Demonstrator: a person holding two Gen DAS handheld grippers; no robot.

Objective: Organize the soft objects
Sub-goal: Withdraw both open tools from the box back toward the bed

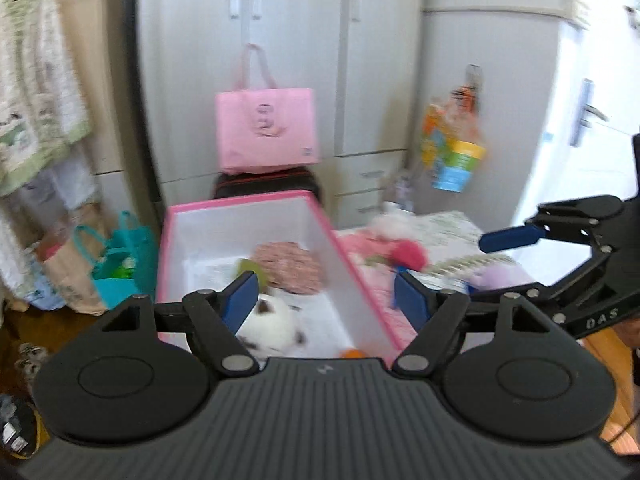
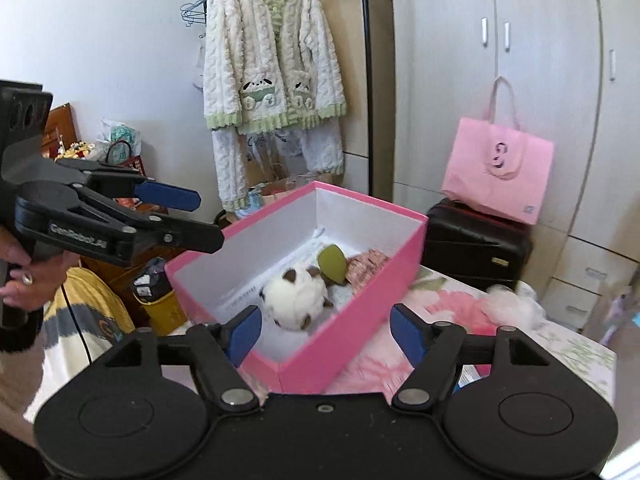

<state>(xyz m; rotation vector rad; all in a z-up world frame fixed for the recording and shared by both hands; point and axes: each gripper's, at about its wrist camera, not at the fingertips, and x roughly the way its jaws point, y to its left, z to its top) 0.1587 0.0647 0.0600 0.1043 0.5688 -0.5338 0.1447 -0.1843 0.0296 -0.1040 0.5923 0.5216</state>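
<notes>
The left wrist view is smeared by motion blur, and the soft things right of the pink box (image 2: 352,344) on the floral bed (image 2: 576,350) cannot be identified. The fingers of the left gripper (image 1: 326,300) and right gripper (image 2: 326,330) are spread, nothing between them. Inside the box a white plush toy (image 2: 294,298) is seen nearest, a green piece (image 2: 332,262) and patterned pink cloth (image 2: 366,265) behind it.

place: home bedroom | storage: tall grey wardrobe (image 2: 500,80) with doors and drawers | clothing: fluffy cream-and-green pyjama jacket (image 2: 272,52) on a hanger | bed: floral bedspread (image 2: 576,352) | bags: pink tote bag (image 2: 500,168) on a black suitcase (image 2: 476,244) | floor: wood, shopping bags (image 1: 116,260) beside the wardrobe
</notes>
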